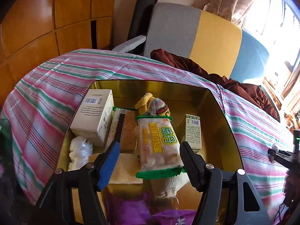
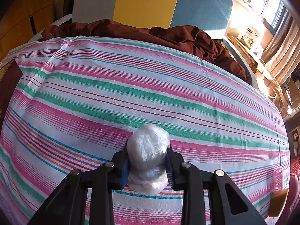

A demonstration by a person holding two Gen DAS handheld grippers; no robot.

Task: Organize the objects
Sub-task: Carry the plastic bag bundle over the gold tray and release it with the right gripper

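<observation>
Glossy gold box (image 1: 221,112), woven striped cloth (image 2: 131,78)

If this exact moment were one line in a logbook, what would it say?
left hand-held gripper: open over gold box, above snack packet | right hand-held gripper: shut on plastic-wrapped bundle above striped cloth

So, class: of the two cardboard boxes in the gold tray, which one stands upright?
The small greenish box at the tray's right stands upright. The larger white box at the left lies on its side.
</observation>
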